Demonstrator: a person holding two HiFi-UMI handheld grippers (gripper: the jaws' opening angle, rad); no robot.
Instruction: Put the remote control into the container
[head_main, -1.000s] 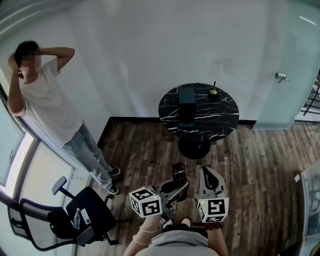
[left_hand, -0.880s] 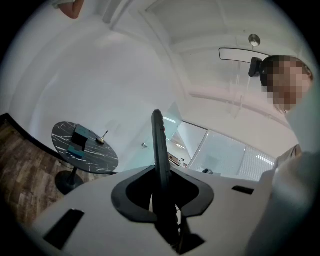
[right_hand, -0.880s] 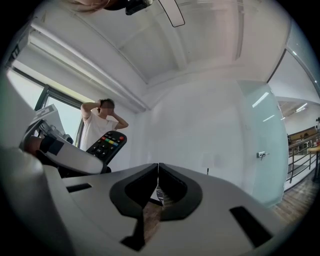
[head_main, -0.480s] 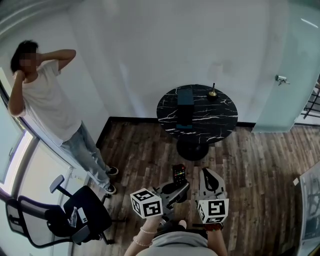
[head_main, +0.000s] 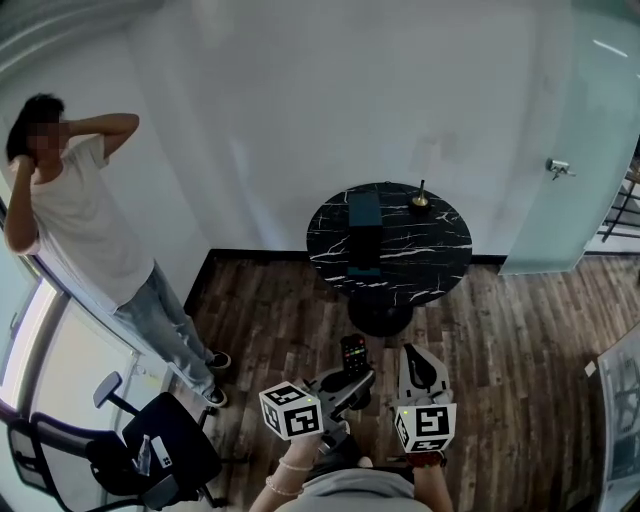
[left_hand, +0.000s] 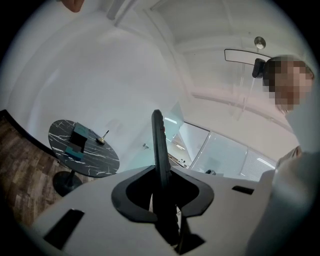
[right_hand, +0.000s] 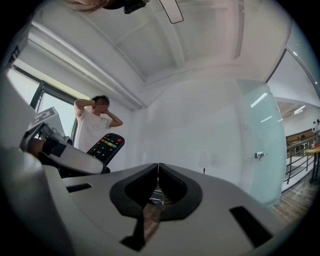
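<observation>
While my left gripper (head_main: 348, 372) is clamped on the remote (head_main: 353, 352), which stands edge-on between its jaws, my right gripper (head_main: 420, 368) just to its right has its jaws closed together on nothing. Both point toward the round tabletop (head_main: 430, 250) farther off. The container (head_main: 364, 213) sits on the tabletop's left part, well apart from the remote. A person (head_main: 75, 220) stands far left.

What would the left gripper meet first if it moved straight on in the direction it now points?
Probably the round black table, or its edge: the left gripper, shut on the remote control, aims roughly there over the wooden floor. Depth is unclear; it may pass beside it.
</observation>
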